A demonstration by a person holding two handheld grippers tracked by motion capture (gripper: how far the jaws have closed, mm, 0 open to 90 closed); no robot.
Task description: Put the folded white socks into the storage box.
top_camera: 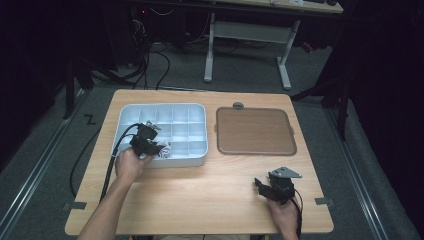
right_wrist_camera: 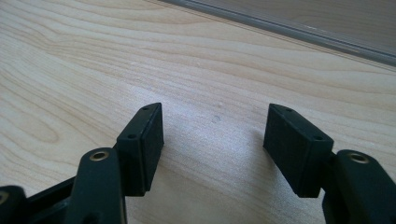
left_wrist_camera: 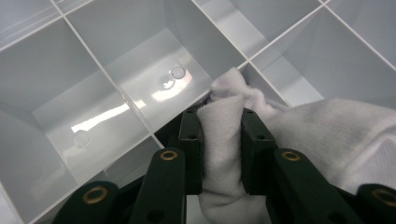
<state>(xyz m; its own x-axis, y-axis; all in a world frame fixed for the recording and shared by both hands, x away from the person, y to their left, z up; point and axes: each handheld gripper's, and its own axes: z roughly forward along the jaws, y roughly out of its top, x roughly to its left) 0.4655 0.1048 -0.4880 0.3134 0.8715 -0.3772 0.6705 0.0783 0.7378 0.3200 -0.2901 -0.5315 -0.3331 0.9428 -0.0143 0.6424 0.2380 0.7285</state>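
The grey compartment tray [top_camera: 165, 112] holds a white cloth [left_wrist_camera: 224, 140] in a near-edge cell, clenched by the left gripper [left_wrist_camera: 219, 128]. Right of the tray, the right gripper [right_wrist_camera: 212, 128] hangs released over the worktop [right_wrist_camera: 70, 70].

From above your side, the high view looks forward and down across the whole wooden table [top_camera: 200, 195], floor beyond. The left gripper view sits close inside the white compartment tray [left_wrist_camera: 116, 88], a tray the high view shares [top_camera: 197, 112]. The right gripper view skims low over bare tabletop [right_wrist_camera: 93, 60], also within the high view.
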